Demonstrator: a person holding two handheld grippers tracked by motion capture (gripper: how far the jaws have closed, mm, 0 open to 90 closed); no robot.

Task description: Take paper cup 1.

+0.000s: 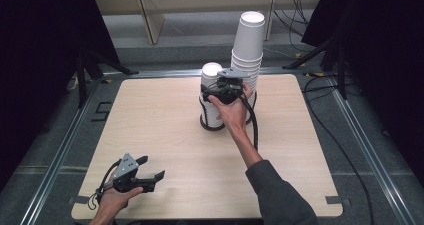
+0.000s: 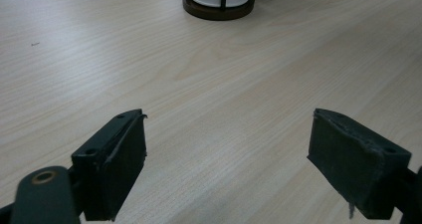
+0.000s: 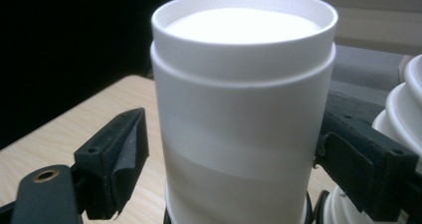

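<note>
Between the right gripper's (image 3: pixel 234 149) jaws, a matt white foam-like cup (image 3: pixel 242 109). Jaw pads: worn matt black rubber. Beneath the left gripper's (image 2: pixel 226 154) jaws, pale smooth wood-grain tabletop (image 2: pixel 224 99).

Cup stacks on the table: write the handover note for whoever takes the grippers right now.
Left gripper: open, holding nothing, low over the table's near left corner.
Right gripper: open, jaws either side of the top cup of the short stack; left pad clear of it, right pad at its wall, contact unclear.
Short stack sits in a dark wire holder; the tall stack stands just behind it to the right.
Done: right gripper lined up on the top cup.
Left: probably close, then lift the cup off.
</note>
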